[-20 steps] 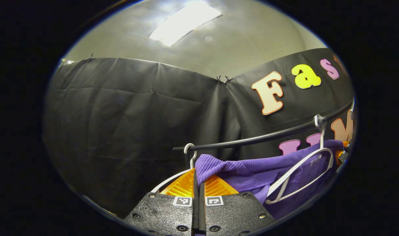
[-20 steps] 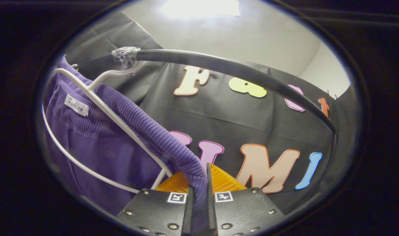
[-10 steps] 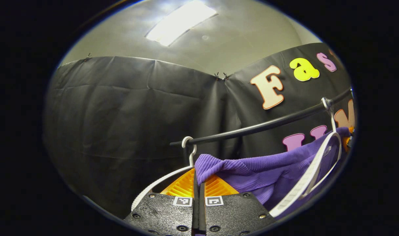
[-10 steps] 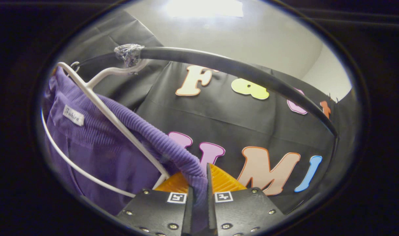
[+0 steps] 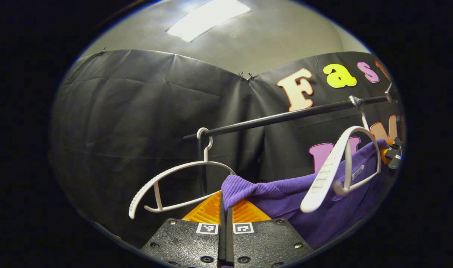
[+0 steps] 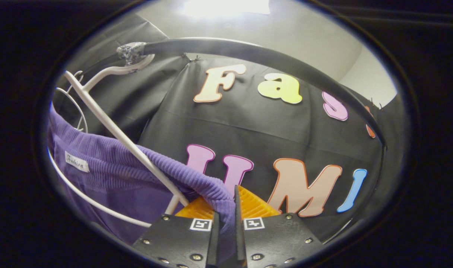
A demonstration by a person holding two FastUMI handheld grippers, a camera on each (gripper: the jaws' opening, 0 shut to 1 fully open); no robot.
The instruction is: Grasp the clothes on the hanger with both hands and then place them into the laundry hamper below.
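1. Left gripper (image 5: 225,208) and right gripper (image 6: 226,206) each stay clamped on the purple garment (image 5: 286,193).
2. The garment has slid lower; one arm of the white hanger (image 5: 336,163) is now bare.
3. Rail (image 5: 286,116) sits higher. Hamper drop comes next, probably.

The purple garment (image 6: 111,186) runs off the edge, its lower part cut from sight.
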